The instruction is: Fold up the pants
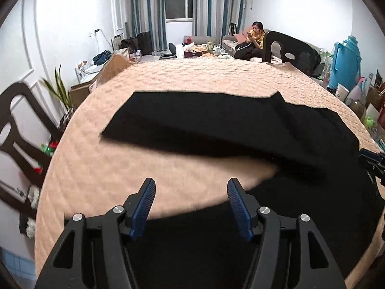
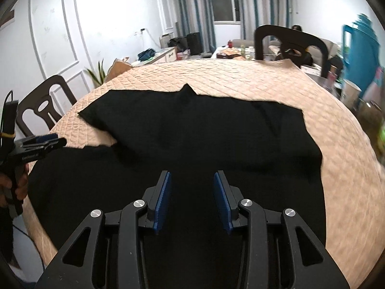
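A round surface (image 1: 192,77) under a quilted peach cover (image 2: 240,77) fills both views, and the black pants (image 2: 192,125) lie spread flat across its near half, one leg reaching away to the left and the other running along the near edge. The fabric is so dark that its folds and seams are hard to make out, and its near part is cut off behind the gripper bodies. Dark chairs (image 2: 288,41) stand around the rim; a blue thermos jug (image 1: 346,60) and cups (image 1: 341,91) crowd the right edge, their contents not visible. A seated person (image 1: 255,36) is far behind. The left gripper (image 1: 190,204) hangs over bare cover beside the pants, jaws wide apart, holding nothing. The right gripper (image 2: 192,197) hangs over the pants, jaws parted and empty.
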`<move>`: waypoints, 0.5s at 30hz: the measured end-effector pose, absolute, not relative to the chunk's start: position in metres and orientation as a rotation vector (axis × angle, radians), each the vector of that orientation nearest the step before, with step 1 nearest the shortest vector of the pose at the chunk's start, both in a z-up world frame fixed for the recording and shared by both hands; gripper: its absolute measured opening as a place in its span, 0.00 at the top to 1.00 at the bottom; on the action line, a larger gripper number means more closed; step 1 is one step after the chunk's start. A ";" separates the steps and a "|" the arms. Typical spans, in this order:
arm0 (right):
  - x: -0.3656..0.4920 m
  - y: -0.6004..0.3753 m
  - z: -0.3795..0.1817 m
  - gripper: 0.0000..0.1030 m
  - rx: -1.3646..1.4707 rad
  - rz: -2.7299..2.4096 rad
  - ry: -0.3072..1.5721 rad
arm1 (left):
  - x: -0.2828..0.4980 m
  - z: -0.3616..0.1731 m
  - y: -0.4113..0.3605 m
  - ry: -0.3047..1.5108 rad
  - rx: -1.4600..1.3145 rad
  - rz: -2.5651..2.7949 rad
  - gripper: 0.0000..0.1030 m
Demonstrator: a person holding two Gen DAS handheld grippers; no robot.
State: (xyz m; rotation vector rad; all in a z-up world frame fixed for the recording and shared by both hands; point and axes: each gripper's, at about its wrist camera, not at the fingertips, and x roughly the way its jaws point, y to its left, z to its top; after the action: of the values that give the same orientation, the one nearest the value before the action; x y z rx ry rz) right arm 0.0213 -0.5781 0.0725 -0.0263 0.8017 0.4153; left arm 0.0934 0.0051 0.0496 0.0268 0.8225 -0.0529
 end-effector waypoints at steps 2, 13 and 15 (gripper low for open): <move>0.046 -0.573 0.073 0.62 -0.054 0.423 0.819 | 0.115 0.053 0.003 0.826 0.037 -0.047 0.35; 0.183 -0.572 0.047 0.62 -0.071 0.344 0.959 | 0.250 0.028 -0.004 0.900 0.058 0.006 0.28; 0.195 -0.574 0.046 0.62 -0.076 0.331 0.965 | 0.262 0.024 -0.004 0.910 0.039 0.001 0.28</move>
State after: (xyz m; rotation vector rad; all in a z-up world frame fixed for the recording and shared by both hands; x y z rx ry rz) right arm 0.1953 -0.5742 0.0462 -0.0761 0.9647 0.3314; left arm 0.2621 -0.0039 0.0241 0.0386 0.9102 0.0012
